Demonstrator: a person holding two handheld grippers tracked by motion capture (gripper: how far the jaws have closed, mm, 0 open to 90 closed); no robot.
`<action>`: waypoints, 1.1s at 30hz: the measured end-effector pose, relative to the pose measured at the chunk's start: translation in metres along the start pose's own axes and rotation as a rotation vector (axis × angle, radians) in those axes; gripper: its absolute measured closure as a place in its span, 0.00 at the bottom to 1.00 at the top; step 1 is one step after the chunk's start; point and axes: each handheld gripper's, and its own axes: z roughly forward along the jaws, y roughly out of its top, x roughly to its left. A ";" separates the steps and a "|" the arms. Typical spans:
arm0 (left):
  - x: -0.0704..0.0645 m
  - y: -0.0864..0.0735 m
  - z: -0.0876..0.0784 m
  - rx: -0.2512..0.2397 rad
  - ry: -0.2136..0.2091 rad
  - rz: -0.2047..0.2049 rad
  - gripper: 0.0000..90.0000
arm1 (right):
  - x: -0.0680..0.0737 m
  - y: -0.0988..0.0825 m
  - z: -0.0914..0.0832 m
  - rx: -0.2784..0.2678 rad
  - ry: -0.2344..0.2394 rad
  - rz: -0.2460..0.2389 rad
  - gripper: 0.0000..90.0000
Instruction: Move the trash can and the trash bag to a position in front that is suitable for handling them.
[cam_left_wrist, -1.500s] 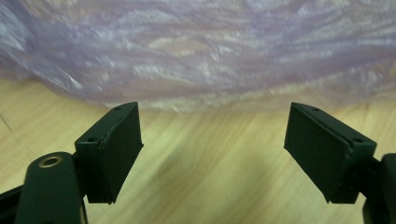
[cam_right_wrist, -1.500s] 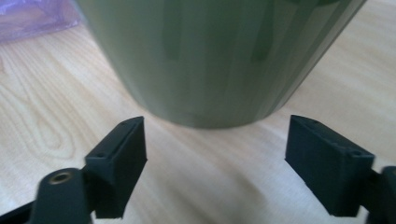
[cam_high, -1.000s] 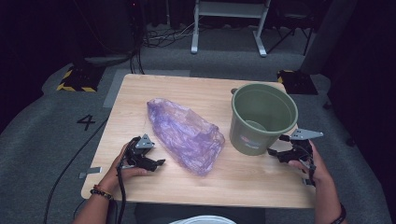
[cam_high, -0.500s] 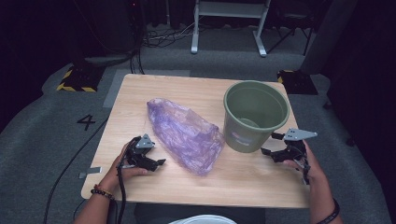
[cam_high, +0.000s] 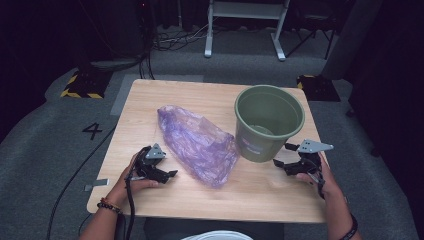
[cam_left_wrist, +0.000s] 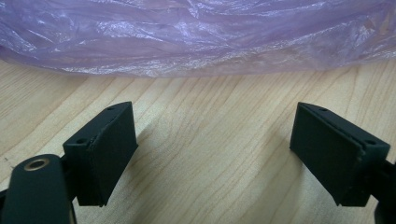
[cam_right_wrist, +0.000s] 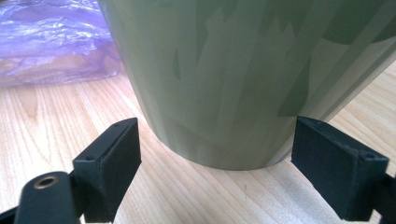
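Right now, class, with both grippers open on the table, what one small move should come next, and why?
Probably ease the left gripper forward to the purple plastic bag. Its fingers stand open over bare wood, just short of the bag's edge, while the green bucket stands upright beside the bag, with the open right gripper at its base.

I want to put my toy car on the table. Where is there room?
The far left corner of the table, beyond the purple bag, is bare. So is the near edge between the left gripper and right gripper. It is crowded in the middle, where the bag lies close beside the green bucket.
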 end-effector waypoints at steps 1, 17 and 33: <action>0.000 0.000 0.000 0.001 0.000 0.001 0.16 | -0.001 0.000 0.000 -0.003 -0.005 0.005 0.18; 0.000 0.000 0.000 0.001 0.001 -0.002 0.16 | -0.007 0.008 0.012 -0.007 -0.055 0.019 0.17; 0.000 0.000 0.000 0.000 0.001 -0.002 0.16 | 0.004 0.016 0.026 0.003 -0.032 -0.011 0.17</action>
